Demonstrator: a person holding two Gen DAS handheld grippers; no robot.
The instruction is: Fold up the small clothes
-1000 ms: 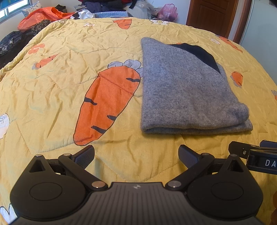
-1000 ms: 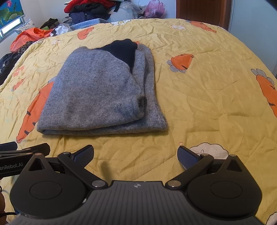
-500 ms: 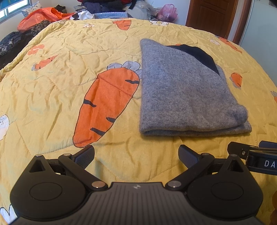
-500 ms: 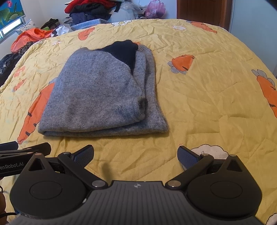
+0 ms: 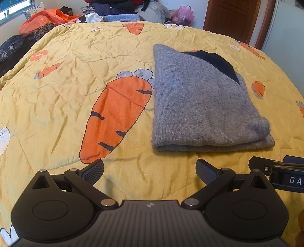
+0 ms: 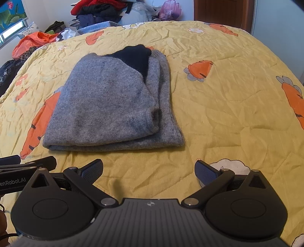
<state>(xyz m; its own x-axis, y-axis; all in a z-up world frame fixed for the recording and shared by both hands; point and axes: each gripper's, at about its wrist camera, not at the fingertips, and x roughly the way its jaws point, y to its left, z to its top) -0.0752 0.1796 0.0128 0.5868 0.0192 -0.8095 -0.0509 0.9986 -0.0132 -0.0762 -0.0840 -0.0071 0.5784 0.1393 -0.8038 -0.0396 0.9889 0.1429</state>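
Before the folded sweater (image 5: 199, 106), both grippers' fingers (image 5: 94, 170) gape empty.

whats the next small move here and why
Probably ease both claws back. The grey sweater already lies folded in layers on the yellow quilt, and the left claw and right claw are open, empty, short of its near edge.

Clothes pile (image 6: 98, 11) beyond bed cut by top edge; right gripper (image 5: 281, 171) half out of frame (label truncated).
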